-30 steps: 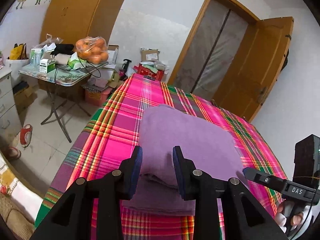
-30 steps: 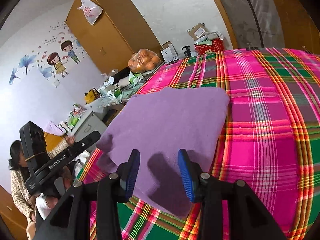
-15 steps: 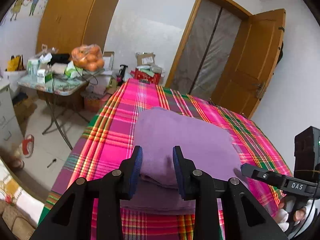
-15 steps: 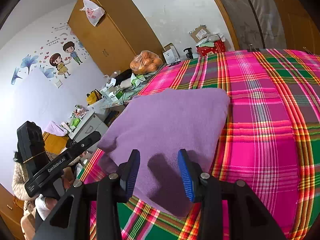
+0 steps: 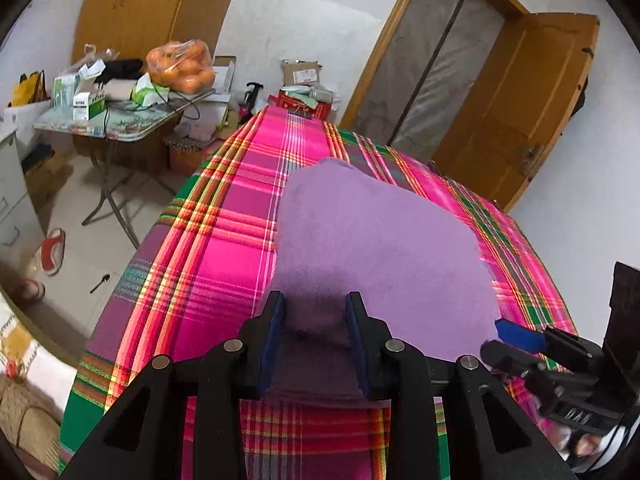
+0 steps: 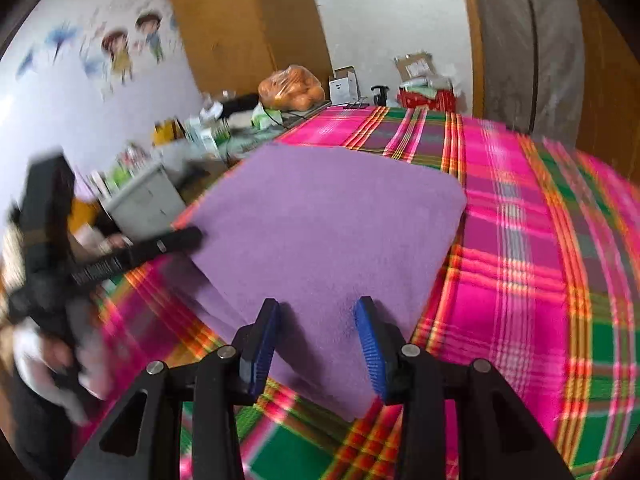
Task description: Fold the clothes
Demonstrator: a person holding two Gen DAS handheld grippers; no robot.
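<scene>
1. I count one folded purple garment (image 5: 376, 240) on one plaid bedcover (image 5: 224, 240).
2. I hold two grippers: the left gripper (image 5: 315, 320) and the right gripper (image 6: 318, 326).
3. I count one bag of oranges (image 5: 180, 66), one folding table (image 5: 120, 128), one wardrobe (image 5: 140, 12) and one open door (image 5: 532, 104).

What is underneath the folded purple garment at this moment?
The purple garment lies on a pink plaid bedcover, which shows all around it. Its own lower folded layers show at the near edge. Anything tucked between those layers, or beneath the garment's middle, is covered.
</scene>
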